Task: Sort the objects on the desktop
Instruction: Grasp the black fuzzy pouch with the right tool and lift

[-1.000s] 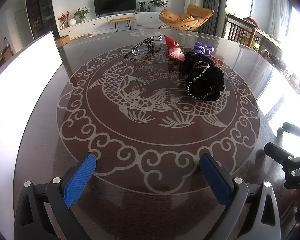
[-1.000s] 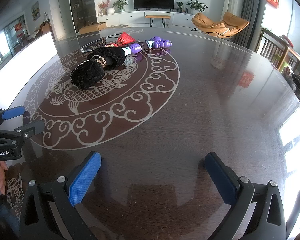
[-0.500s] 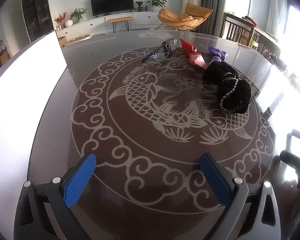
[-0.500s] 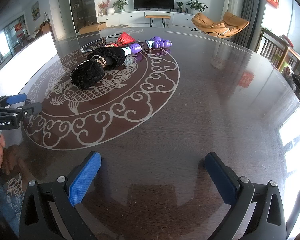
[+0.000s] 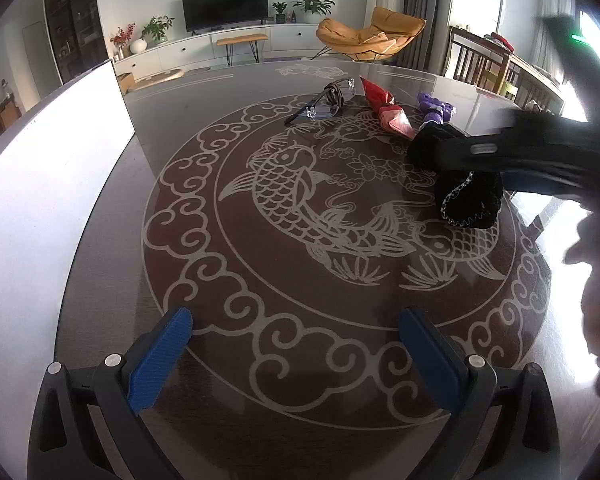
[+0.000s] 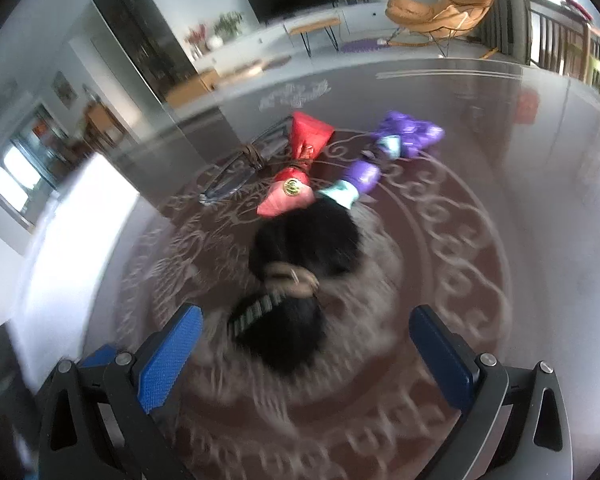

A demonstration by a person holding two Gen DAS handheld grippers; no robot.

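Within the last second the right tool (image 6: 306, 354) has swung from the bare bench (image 5: 228, 280) to hang wide above the black fluffy pouch (image 6: 300, 268) beside the red packet (image 6: 290, 192), so a first pick seems near, while the left tool (image 5: 296, 350) waits wide and empty.

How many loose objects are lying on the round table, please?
4: clear safety glasses farthest left, red foil pouch beside them, purple toy figure right, black fuzzy cloth nearest; more may be hidden.
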